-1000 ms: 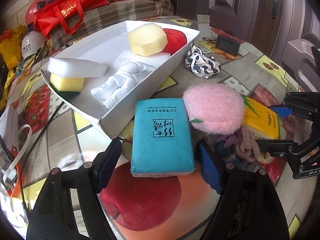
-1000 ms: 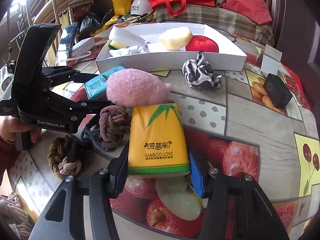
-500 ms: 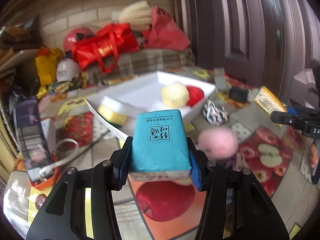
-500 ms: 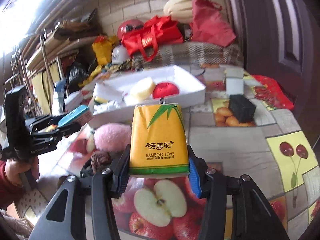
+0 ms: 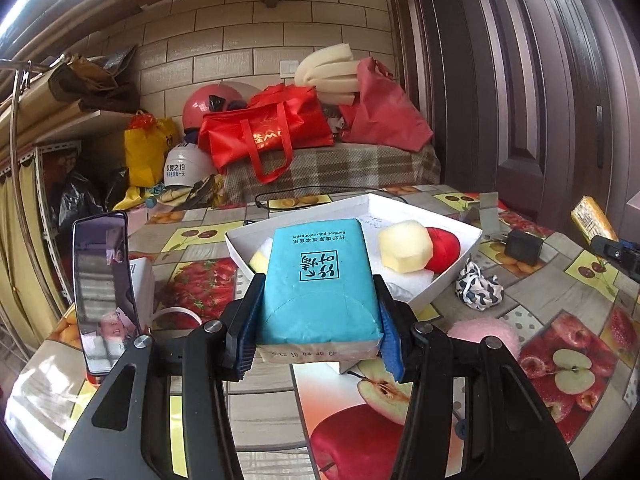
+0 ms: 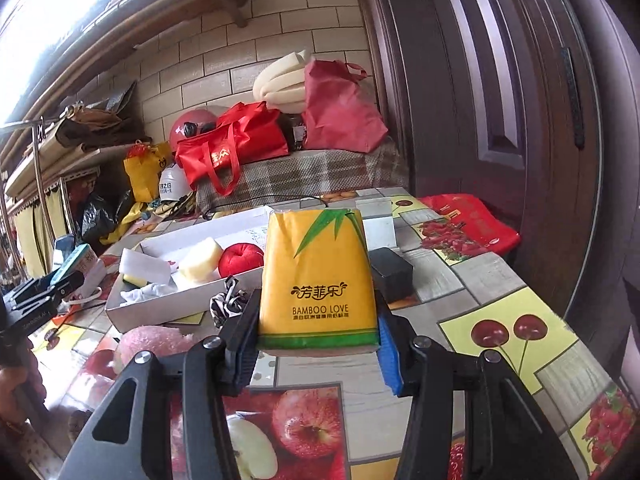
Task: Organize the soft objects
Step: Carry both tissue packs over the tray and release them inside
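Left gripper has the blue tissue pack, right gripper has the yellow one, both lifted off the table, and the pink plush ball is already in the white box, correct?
Not quite: the pink plush ball is on the table, outside the white box, as the left wrist view shows. The left gripper does hold the blue tissue pack, the right gripper the yellow tissue pack.
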### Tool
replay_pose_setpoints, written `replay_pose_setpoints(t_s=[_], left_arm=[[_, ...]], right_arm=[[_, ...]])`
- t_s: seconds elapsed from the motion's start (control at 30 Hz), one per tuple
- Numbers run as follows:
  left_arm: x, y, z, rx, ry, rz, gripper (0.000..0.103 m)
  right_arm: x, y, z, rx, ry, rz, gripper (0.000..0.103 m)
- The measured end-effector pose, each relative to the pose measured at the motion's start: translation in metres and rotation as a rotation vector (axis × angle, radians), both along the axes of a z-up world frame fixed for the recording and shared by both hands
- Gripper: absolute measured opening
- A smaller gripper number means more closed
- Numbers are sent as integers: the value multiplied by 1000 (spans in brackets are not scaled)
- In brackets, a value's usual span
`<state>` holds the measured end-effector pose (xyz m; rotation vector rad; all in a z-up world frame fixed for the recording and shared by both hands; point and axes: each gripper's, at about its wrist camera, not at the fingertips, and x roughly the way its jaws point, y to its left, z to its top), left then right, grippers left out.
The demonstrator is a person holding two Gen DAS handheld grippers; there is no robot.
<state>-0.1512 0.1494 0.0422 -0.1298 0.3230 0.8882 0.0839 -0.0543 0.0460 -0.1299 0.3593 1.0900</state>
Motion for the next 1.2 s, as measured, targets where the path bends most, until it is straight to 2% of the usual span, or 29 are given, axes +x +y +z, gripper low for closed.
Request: replay_pose_setpoints(t_s=[0.2, 0.5, 0.83, 1.07, 1.2], left_arm=[[7, 10, -1, -9, 2, 23, 50], [18, 27, -3, -30, 11, 45, 50], [27, 48, -5, -72, 19, 60, 50], [39, 65, -6, -72, 27, 79, 50], [49, 83, -7, -102, 27, 82, 50]], right_arm=[[16, 22, -7, -73, 26, 19, 50], [26, 34, -7, -88, 31, 1, 50], [30, 68, -7, -140, -28, 12, 50], [26, 97, -8, -179, -65, 43, 50], [17, 118, -8, -205, -98, 83, 50]])
